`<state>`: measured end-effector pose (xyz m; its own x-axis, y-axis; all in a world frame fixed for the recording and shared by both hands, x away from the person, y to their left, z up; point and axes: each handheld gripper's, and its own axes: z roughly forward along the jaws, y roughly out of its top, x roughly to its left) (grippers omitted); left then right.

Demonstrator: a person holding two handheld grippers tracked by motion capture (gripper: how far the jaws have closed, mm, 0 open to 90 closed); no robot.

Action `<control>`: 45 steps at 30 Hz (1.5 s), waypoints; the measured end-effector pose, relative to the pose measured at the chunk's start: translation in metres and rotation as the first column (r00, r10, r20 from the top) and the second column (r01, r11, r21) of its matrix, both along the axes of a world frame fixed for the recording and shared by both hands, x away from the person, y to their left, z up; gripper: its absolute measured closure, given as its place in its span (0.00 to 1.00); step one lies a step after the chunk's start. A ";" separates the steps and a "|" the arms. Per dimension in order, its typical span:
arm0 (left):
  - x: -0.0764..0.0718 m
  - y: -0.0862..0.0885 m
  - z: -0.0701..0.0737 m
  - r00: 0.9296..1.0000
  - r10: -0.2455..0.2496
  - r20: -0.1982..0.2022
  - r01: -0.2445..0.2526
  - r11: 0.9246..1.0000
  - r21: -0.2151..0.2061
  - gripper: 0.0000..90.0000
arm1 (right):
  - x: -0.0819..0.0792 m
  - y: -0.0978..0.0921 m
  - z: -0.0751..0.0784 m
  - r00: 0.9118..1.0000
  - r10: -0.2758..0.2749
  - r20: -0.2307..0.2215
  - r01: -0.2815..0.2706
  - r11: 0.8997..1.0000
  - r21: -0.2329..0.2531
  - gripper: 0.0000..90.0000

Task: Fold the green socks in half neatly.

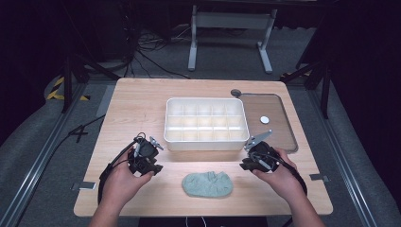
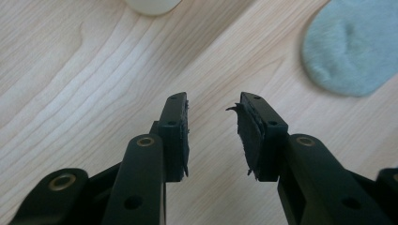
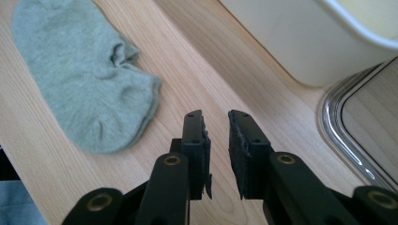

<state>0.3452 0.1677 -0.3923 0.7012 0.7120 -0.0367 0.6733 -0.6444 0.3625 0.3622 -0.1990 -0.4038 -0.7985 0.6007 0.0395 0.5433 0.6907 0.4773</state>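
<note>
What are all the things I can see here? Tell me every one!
sock: one, pale green, lying flat near the table's front edge, between the two grippers
divided box: one, white, compartments look empty, middle of the table
clear lid: one, see-through with a small white round piece on it, right of the divided box
table: one, light wood
left gripper: one, black, jaws open over bare table, left of the sock
right gripper: one, black, jaws slightly apart, holding nothing, right of the sock
hands: two, each holding a gripper
</note>
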 end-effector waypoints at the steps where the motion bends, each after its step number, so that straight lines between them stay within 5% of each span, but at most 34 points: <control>1: -0.001 -0.001 0.001 1.000 -0.003 -0.003 0.003 1.000 -0.003 0.71 | -0.001 0.001 0.001 1.000 0.000 0.007 0.000 1.000 0.005 0.85; 13: -0.003 -0.024 0.006 0.998 -0.062 -0.021 0.061 0.998 -0.032 0.68 | -0.013 0.013 0.001 0.999 0.052 -0.001 -0.052 0.997 0.051 0.85; 16: -0.004 -0.029 0.005 0.999 -0.047 -0.005 0.047 0.999 -0.008 0.58 | -0.020 0.024 0.001 0.995 0.103 0.001 -0.103 0.992 0.067 0.84; 22: -0.007 -0.036 0.002 0.996 -0.084 -0.029 0.084 0.996 -0.025 0.64 | -0.030 0.047 -0.004 0.988 0.153 0.014 -0.154 0.987 0.044 0.86; 24: -0.008 -0.039 0.000 0.994 -0.100 -0.033 0.099 0.995 -0.024 0.67 | -0.034 0.059 -0.011 0.982 0.191 -0.009 -0.190 0.980 0.056 0.99; 32: -0.008 -0.045 -0.006 0.991 -0.110 -0.077 0.105 0.992 -0.067 0.72 | -0.040 0.083 -0.026 0.971 0.237 -0.027 -0.235 0.970 0.065 1.00; 34: -0.008 -0.046 -0.007 0.991 -0.119 -0.065 0.115 0.991 -0.062 0.72 | -0.044 0.090 -0.030 0.964 0.261 -0.044 -0.258 0.963 0.075 0.99; 45: -0.011 -0.051 -0.017 0.993 -0.110 -0.046 0.105 0.989 -0.104 0.72 | -0.051 0.104 -0.045 0.956 0.285 -0.071 -0.280 0.957 0.070 0.99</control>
<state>0.3338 0.1167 -0.4088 0.7685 0.6237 -0.1429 0.6218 -0.6755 0.3962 0.3108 -0.0946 -0.4489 -0.9283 0.3456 0.1375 0.3673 0.7938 0.4848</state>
